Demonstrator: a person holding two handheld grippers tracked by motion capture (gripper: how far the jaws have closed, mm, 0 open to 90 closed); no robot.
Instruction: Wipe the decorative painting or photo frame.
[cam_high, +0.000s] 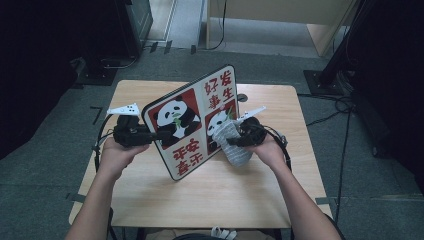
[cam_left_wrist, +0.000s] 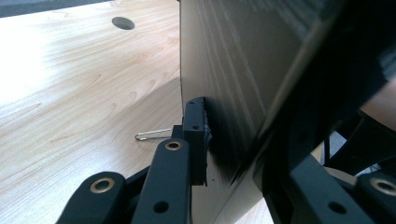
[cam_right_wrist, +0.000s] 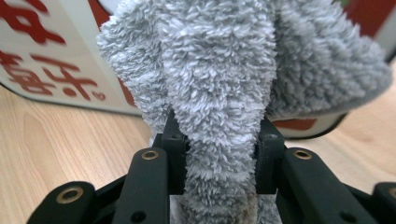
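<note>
A rounded board (cam_high: 192, 117) printed with pandas and red characters stands tilted on one edge on the wooden table (cam_high: 210, 192). My left gripper (cam_high: 159, 136) is shut on its left edge. In the left gripper view the pads (cam_left_wrist: 195, 130) pinch the board's wood-grain back (cam_left_wrist: 233, 70), and the left gripper (cam_left_wrist: 233, 149) clamps the thin edge. My right gripper (cam_high: 235, 140) is shut on a grey fluffy cloth (cam_high: 234, 150) that rests against the board's right face. In the right gripper view the cloth (cam_right_wrist: 219, 70) bulges out of the right gripper (cam_right_wrist: 219, 154) in front of the board (cam_right_wrist: 46, 56).
A round hole (cam_high: 242, 97) sits in the tabletop behind the board. A thin metal wire clip (cam_left_wrist: 154, 134) lies on the table (cam_left_wrist: 70, 93) by the left jaws. Cables (cam_high: 345, 115) and black stands (cam_high: 335, 70) surround the table on the grey floor.
</note>
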